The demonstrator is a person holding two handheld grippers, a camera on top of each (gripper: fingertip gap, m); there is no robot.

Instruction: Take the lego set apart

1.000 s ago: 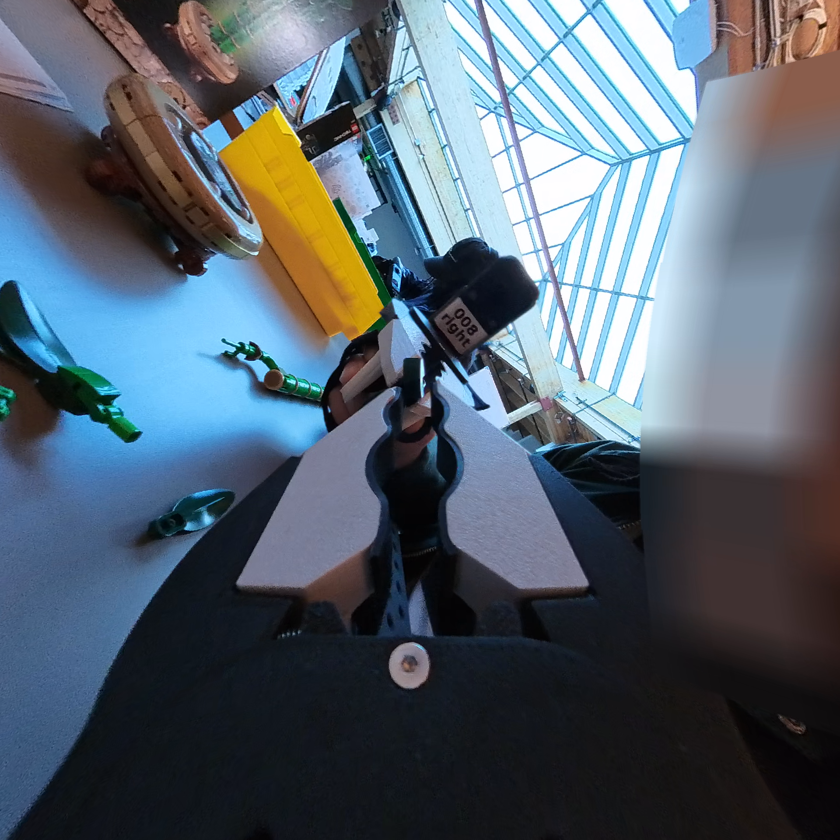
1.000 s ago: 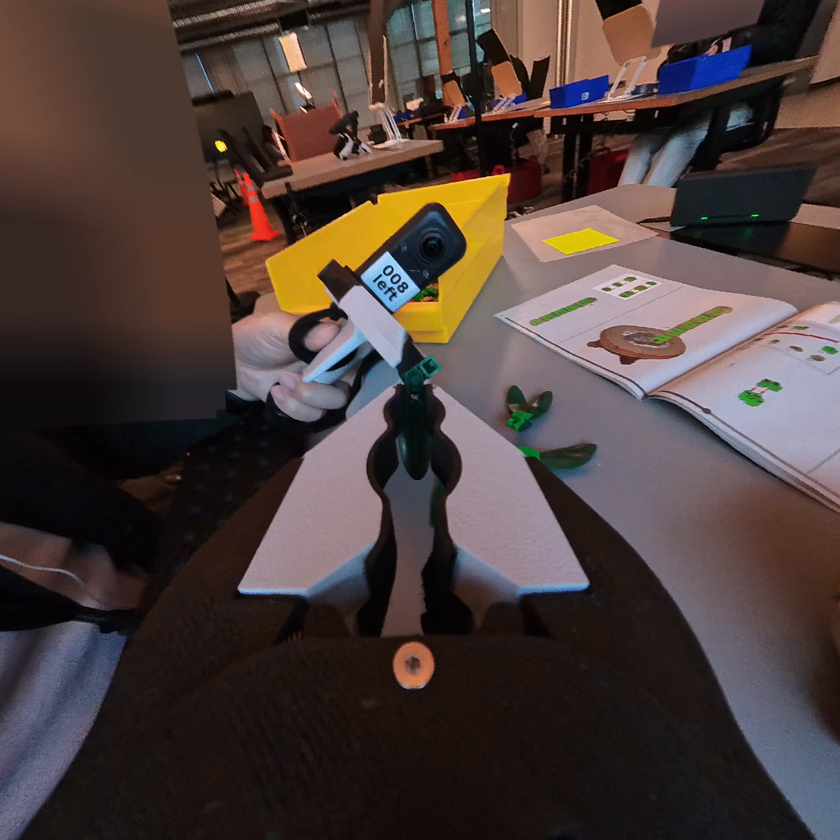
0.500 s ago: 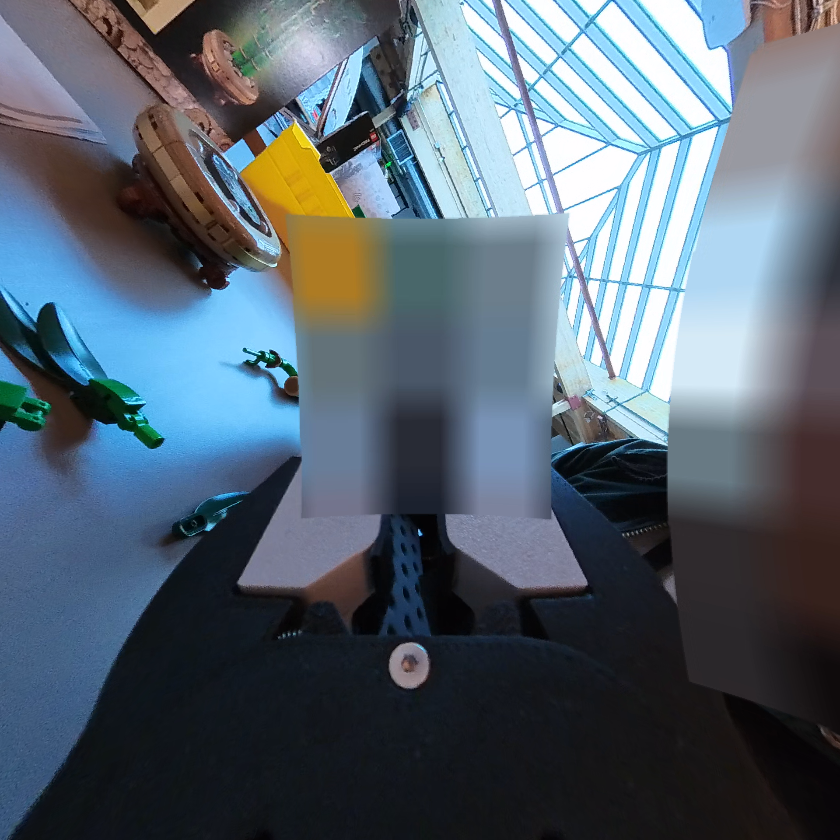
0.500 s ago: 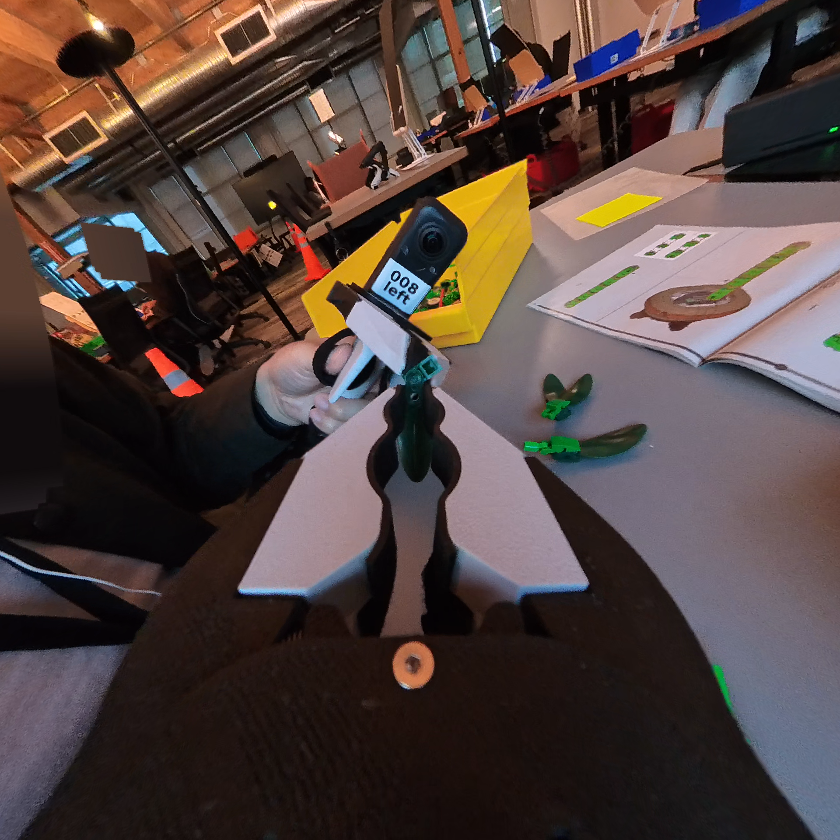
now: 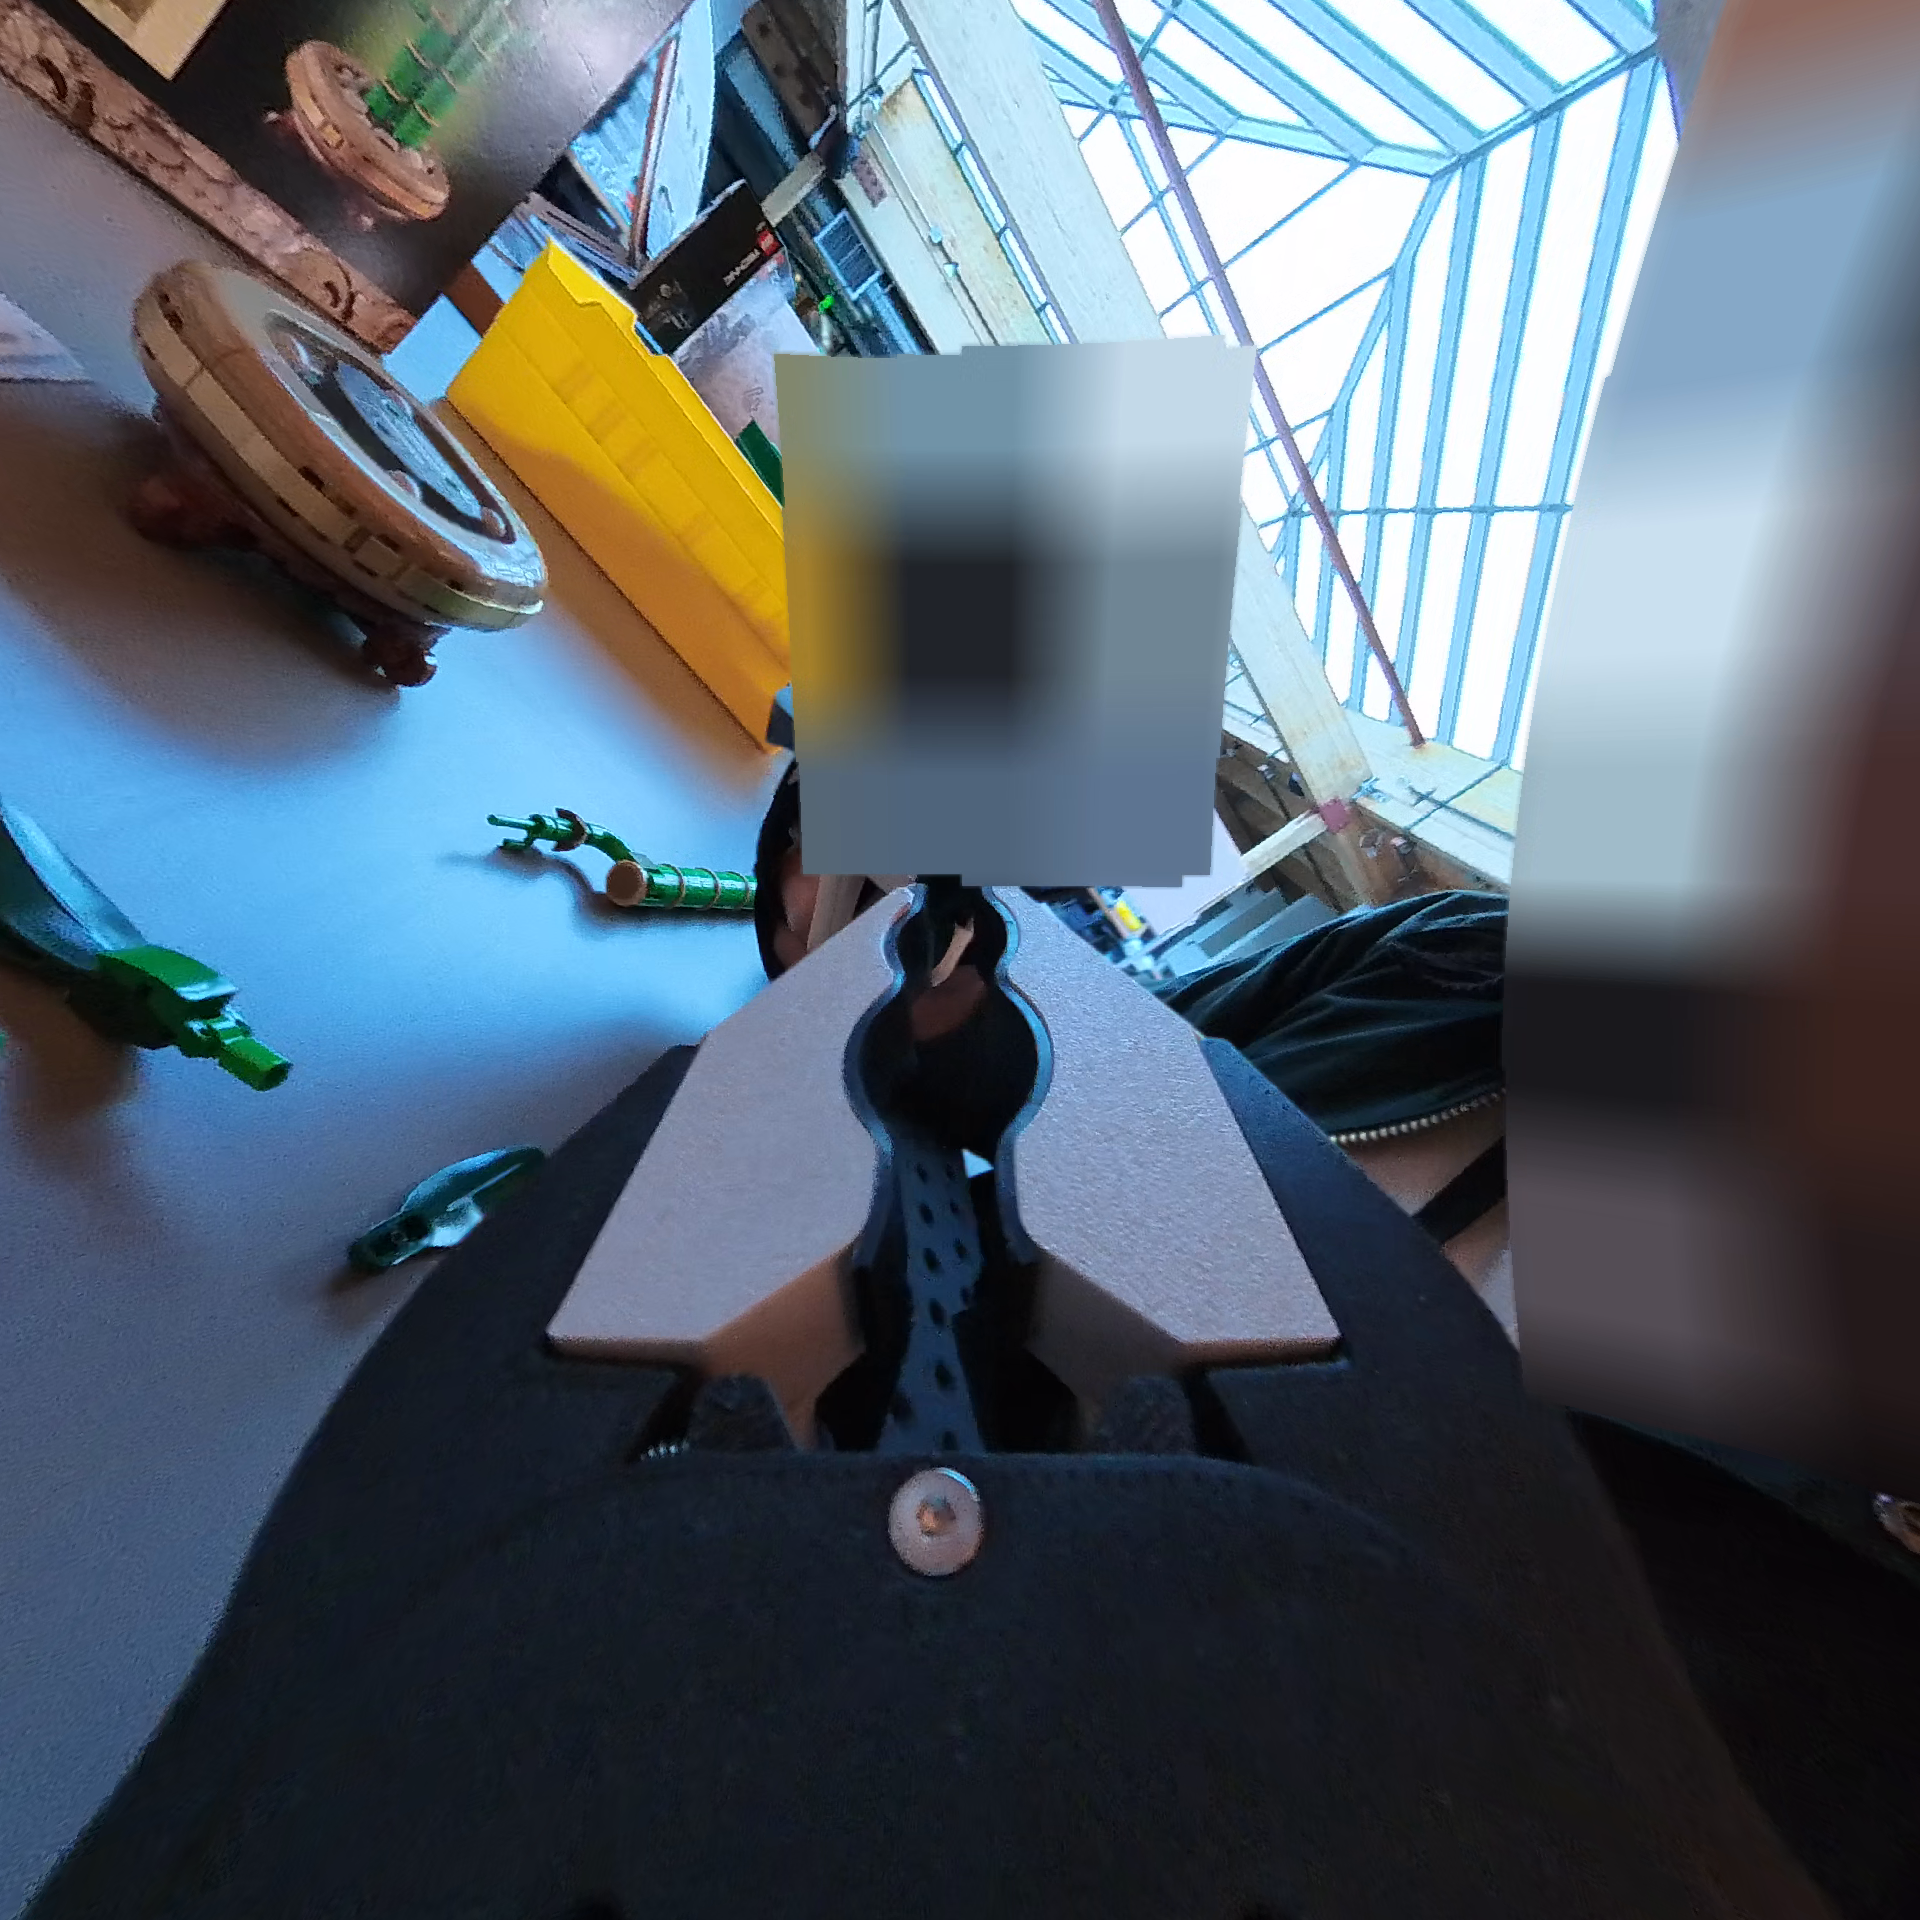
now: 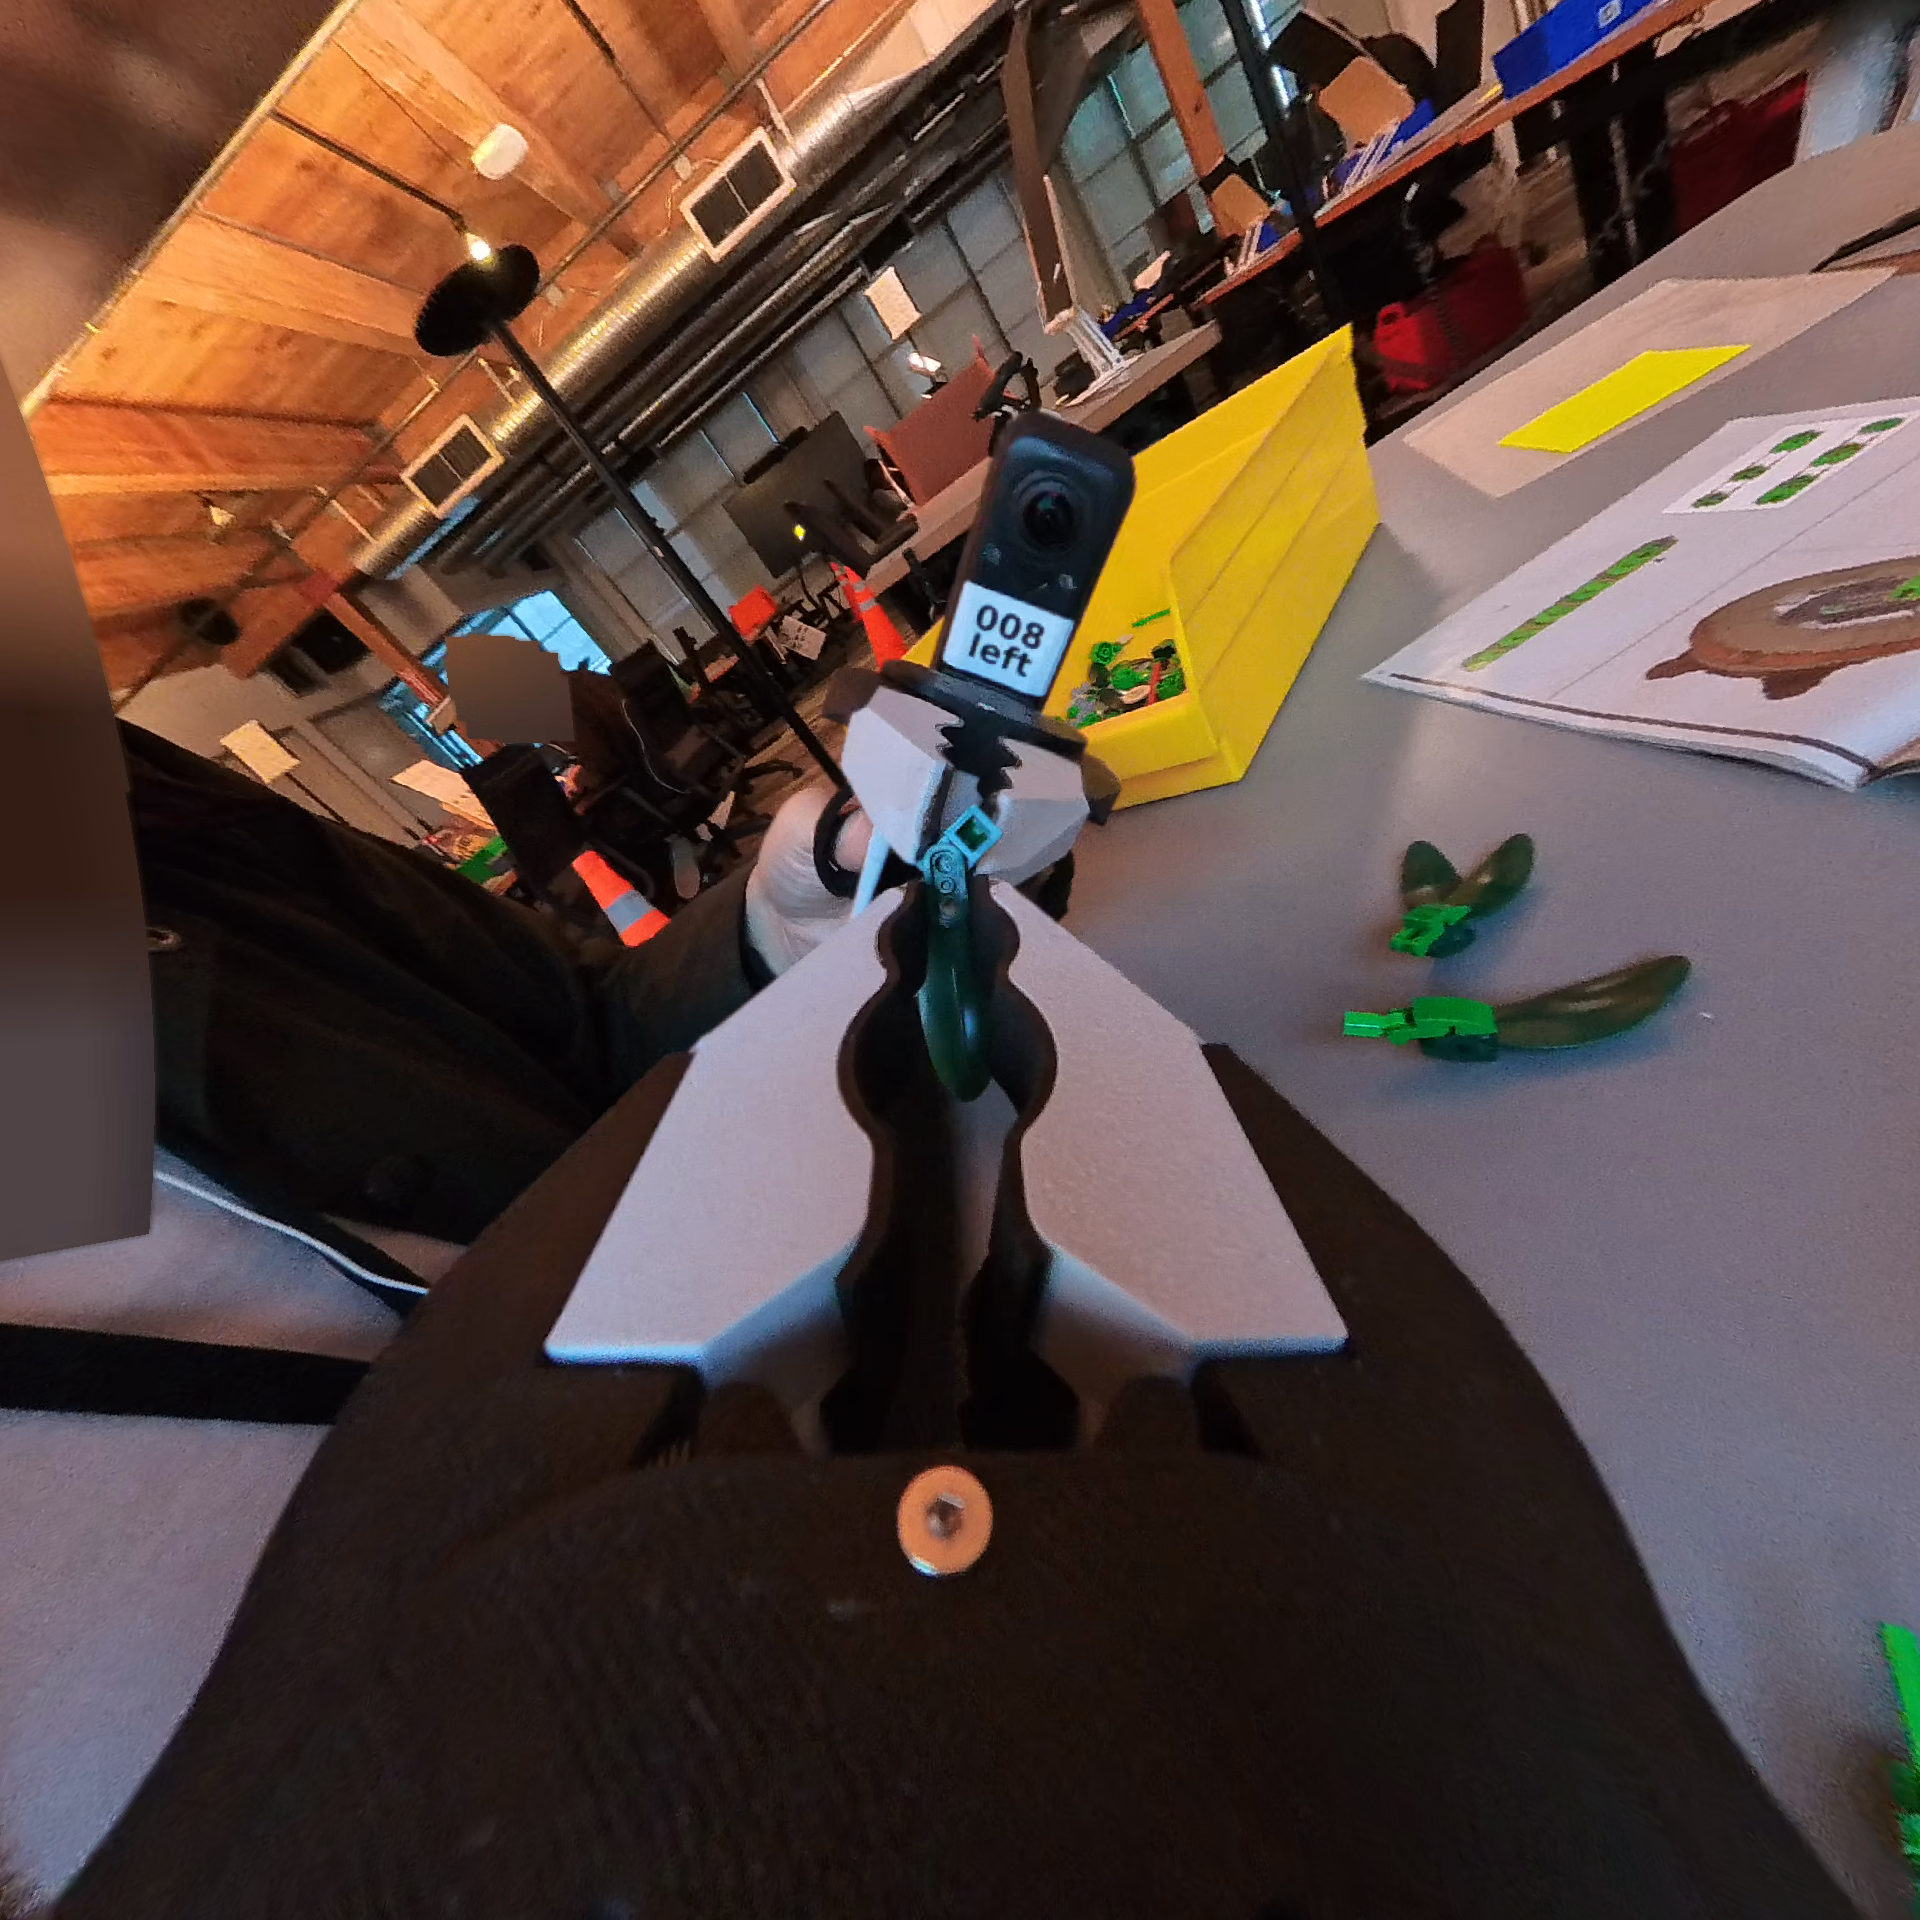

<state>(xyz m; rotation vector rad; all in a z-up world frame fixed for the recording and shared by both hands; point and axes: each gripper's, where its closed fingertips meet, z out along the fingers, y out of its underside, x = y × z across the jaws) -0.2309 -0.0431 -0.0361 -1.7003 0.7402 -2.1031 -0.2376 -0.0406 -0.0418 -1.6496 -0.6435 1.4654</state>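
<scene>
Right now the right gripper point(image 6: 951, 940) is clenching a dark green leaf piece point(image 6: 952, 1023) edge-on between its jaws, with the leaf's small hinge end poking out past the tips. Directly opposite, the left gripper point(image 6: 961, 821) is pinching the small light green clip point(image 6: 971, 834) fixed to that hinge end, so both jaws are closing on one tiny two-part assembly held in the air above the bench point(image 6: 1558, 1195). In the left wrist view a mosaic patch is covering the tips, so the grip cannot be confirmed from there.

Judging by its look, this assembly is hard, light, glossy plastic: stiff but thin, likely slippery along the leaf's smooth faces, and the narrow hinge neck is probably the part most at risk of snapping. The better hold is likely low on the leaf near the joint, with the clip pulled straight off, not twisted.

Lying on the bench beyond are two leaf clusters point(image 6: 1460, 899) point(image 6: 1517, 1013), each still carrying bright green connectors. The left wrist view is also showing one loose dark leaf point(image 5: 447, 1205), one green bamboo stalk point(image 5: 634, 868) and one round tan base point(image 5: 332, 457). One yellow bin point(image 6: 1247, 582) is holding loose green parts, and one open instruction booklet point(image 6: 1662, 644) is lying alongside it.
</scene>
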